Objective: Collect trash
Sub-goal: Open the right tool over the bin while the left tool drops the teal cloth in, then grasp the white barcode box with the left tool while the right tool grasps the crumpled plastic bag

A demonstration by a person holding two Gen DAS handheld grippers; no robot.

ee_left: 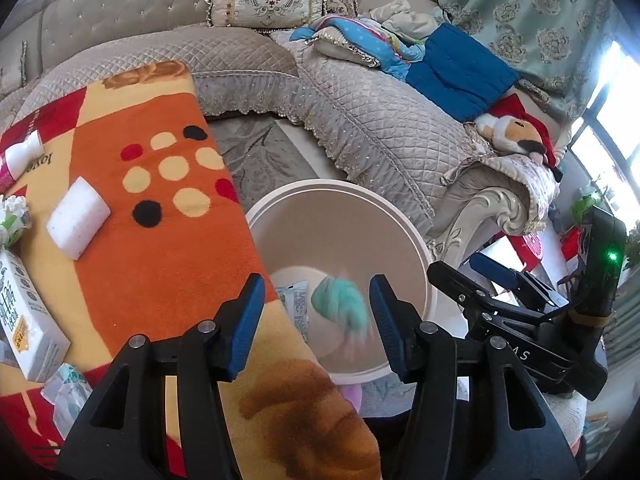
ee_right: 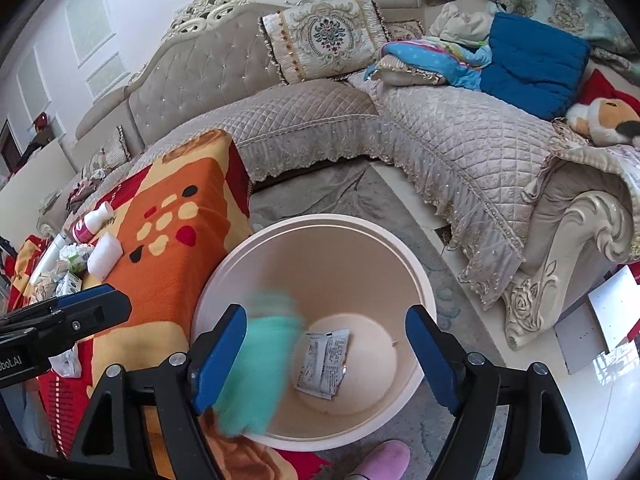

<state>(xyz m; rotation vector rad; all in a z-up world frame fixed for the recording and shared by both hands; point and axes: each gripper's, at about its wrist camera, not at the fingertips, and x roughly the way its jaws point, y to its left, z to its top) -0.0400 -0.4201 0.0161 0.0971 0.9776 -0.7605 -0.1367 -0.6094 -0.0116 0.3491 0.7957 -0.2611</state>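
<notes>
Left wrist view
Left gripper: jaws spread wide, holding nothing, above the bin.
Teal trash: blurred, inside the bin, beside a wrapper.
Bench: sponge and carton near its left edge.

Right wrist view
Right gripper: jaws apart, empty, over the bin.
Teal trash: blurred, against the left finger, at the bin's near rim.
</notes>
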